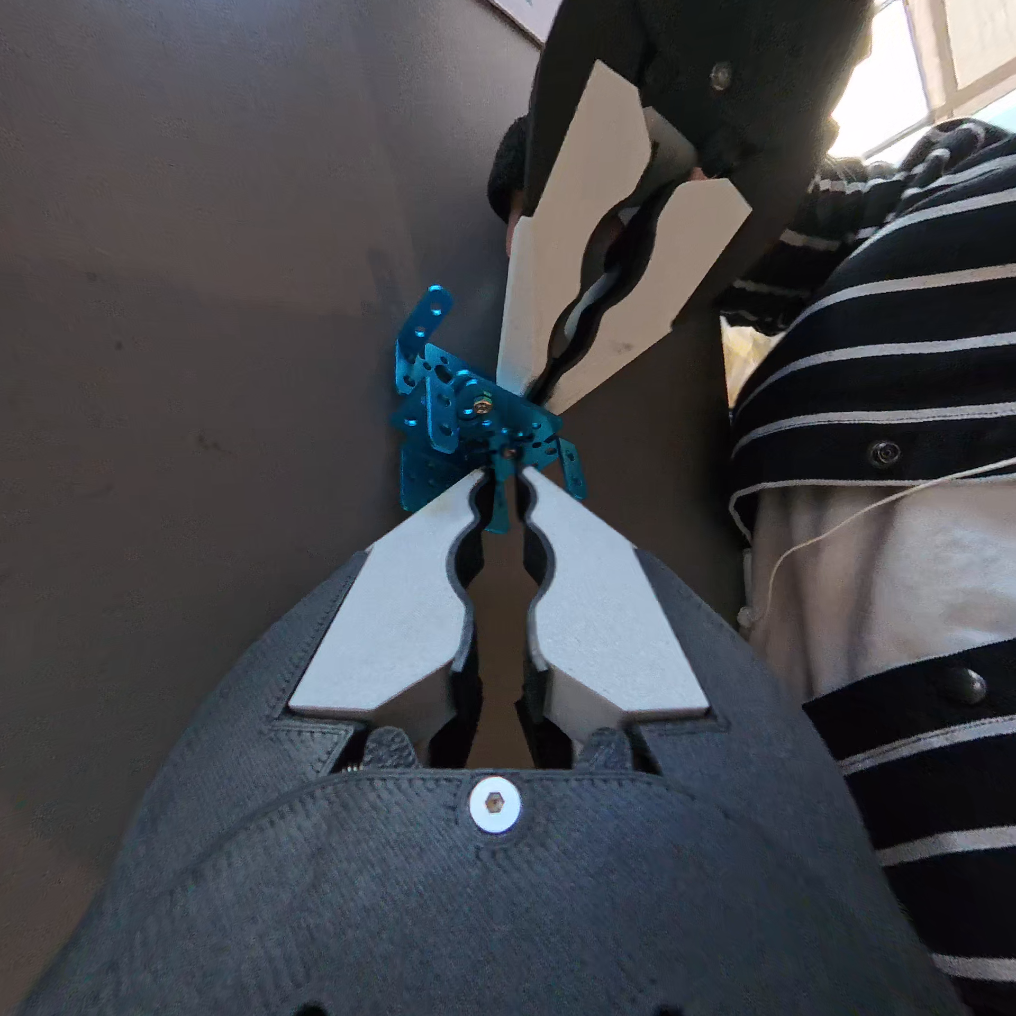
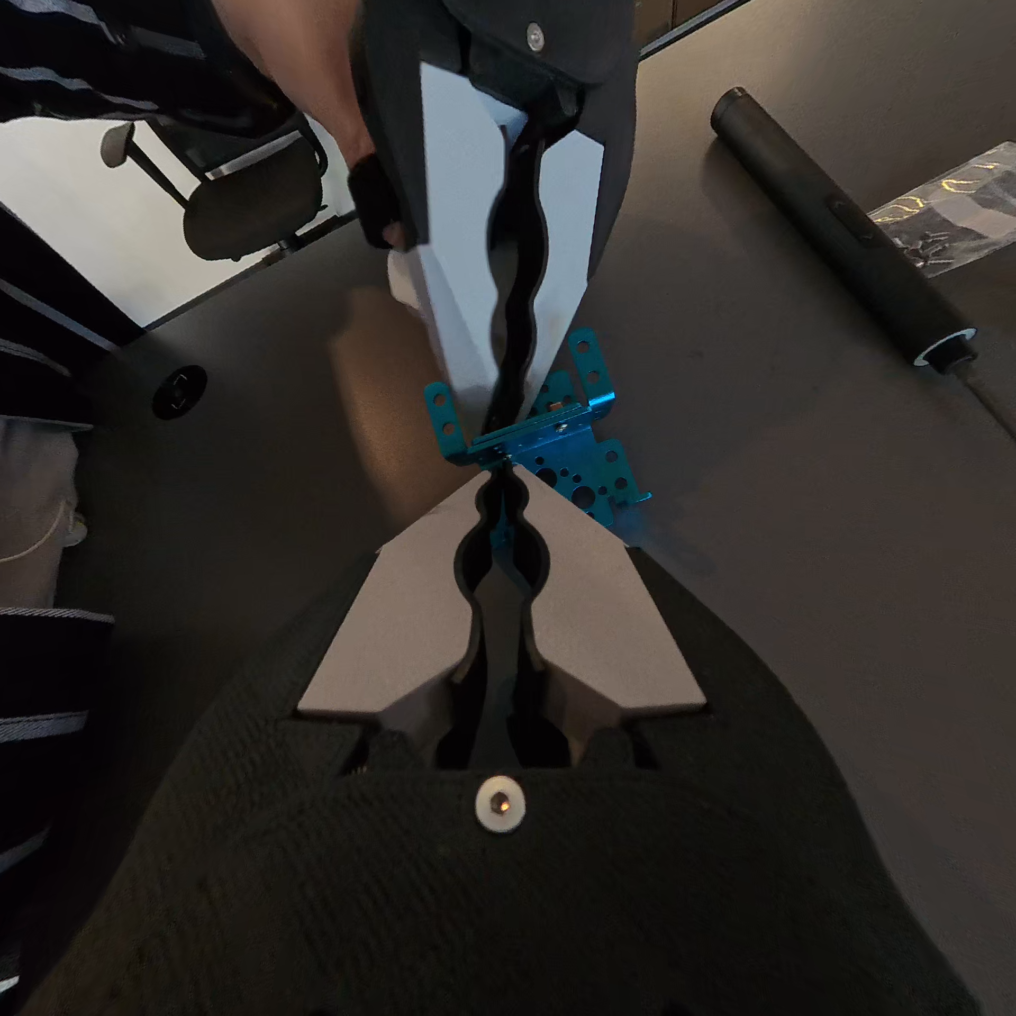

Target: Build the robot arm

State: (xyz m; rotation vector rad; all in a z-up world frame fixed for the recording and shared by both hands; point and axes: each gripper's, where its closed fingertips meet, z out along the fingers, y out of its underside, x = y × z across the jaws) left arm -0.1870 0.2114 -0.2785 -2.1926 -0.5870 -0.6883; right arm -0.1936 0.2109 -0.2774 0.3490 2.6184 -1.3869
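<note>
A blue metal bracket assembly [image 1: 467, 418] with many holes and small screws is held above a dark table [image 1: 220, 275]. My left gripper [image 1: 503, 475] is shut on a thin blue plate edge at its near side. My right gripper [image 1: 541, 398] comes in from the top of the left wrist view and is shut on the assembly's far edge. In the right wrist view, my right gripper [image 2: 503, 473] is closed on the blue assembly [image 2: 572, 456], and the left gripper [image 2: 497, 426] grips it from the opposite side.
A black cylindrical tool [image 2: 835, 231] lies on the table [image 2: 769, 550] at the right, beside a clear plastic bag of small parts [image 2: 956, 214]. A person in a striped top [image 1: 907, 385] stands close at the table's edge. An office chair [image 2: 247, 203] stands beyond the table. Both grippers' tips are close together, under 4 cm apart.
</note>
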